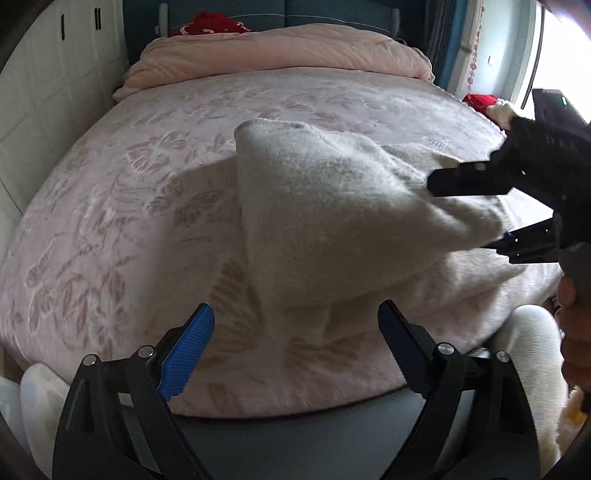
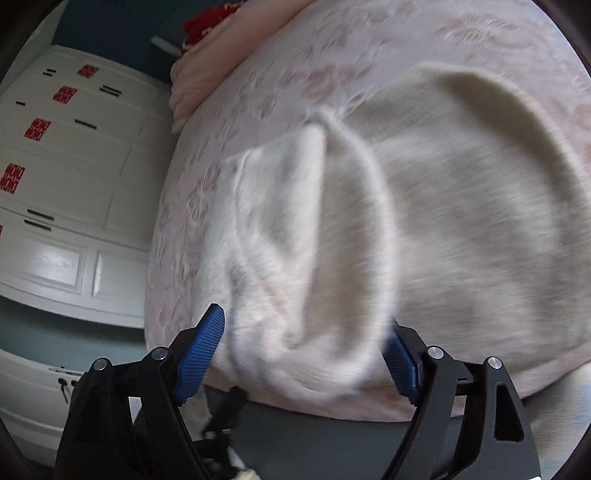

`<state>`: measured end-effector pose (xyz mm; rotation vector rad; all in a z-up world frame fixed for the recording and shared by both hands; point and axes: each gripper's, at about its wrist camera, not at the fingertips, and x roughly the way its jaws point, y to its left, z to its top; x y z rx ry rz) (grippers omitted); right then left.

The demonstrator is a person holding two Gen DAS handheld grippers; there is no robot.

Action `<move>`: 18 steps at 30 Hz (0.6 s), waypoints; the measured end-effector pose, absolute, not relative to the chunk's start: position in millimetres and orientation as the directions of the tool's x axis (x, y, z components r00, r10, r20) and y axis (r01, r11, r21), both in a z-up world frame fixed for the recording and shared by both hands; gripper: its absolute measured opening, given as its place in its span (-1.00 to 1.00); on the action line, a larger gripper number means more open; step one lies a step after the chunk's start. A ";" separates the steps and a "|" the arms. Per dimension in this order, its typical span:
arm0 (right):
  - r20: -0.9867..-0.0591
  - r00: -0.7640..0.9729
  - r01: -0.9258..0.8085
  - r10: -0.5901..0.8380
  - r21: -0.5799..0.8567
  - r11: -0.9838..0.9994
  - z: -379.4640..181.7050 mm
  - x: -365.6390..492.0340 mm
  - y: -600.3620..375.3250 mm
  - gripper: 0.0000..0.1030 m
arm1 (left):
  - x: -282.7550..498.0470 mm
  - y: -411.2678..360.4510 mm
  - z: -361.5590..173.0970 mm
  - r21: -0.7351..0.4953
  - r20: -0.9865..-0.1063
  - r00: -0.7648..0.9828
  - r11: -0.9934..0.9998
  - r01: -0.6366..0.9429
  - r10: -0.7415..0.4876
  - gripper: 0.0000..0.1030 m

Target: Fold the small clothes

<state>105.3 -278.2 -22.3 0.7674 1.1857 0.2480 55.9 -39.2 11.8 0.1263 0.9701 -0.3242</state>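
Right hand-held gripper (image 1: 476,214) at frame right, fingers spread around cream garment (image 1: 332,221) (grip uncertain); left hand-held gripper (image 1: 295,343) released, empty. Advice: clamp firmly, lay fold flat on bed (image 1: 110,184).

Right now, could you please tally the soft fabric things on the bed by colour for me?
Cream: 1, the fuzzy cream knit garment, part of it lifted between the fingers of the right claw.
Pink: 2, the pink flowered bedspread and the folded pale pink quilt.
Red: 2, the red fabric heap behind the quilt and the red cloth at the bed's right edge.
Total: 5.
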 end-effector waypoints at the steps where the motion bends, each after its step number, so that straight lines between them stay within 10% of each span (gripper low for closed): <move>1: -0.732 0.380 0.197 0.565 0.661 0.724 -21.3 106.5 -267.9 0.19 | 59.7 -40.1 7.4 -0.037 -0.832 0.511 0.941 0.336 -0.215 0.63; 2: -0.732 0.387 0.172 0.561 0.655 0.735 -16.9 109.4 -260.2 -0.56 | 59.5 -41.3 4.0 -0.039 -0.841 0.496 0.939 0.343 -0.216 0.36; 7: -0.664 0.582 0.031 0.469 0.594 0.804 66.5 106.0 -267.5 -0.61 | 68.4 -38.5 2.6 -0.129 -0.866 0.425 0.940 0.316 -0.262 -0.42; 12: -0.649 0.689 0.054 0.322 0.489 0.871 99.7 66.0 -319.5 -0.61 | 73.2 -59.6 18.0 -0.192 -0.844 0.416 0.915 0.356 -0.339 -0.60; 18: -0.825 0.487 0.329 0.288 0.478 0.814 -34.7 38.1 -384.0 -0.55 | 76.8 -83.9 -13.0 -0.158 -0.875 0.373 0.911 0.381 -0.308 -0.61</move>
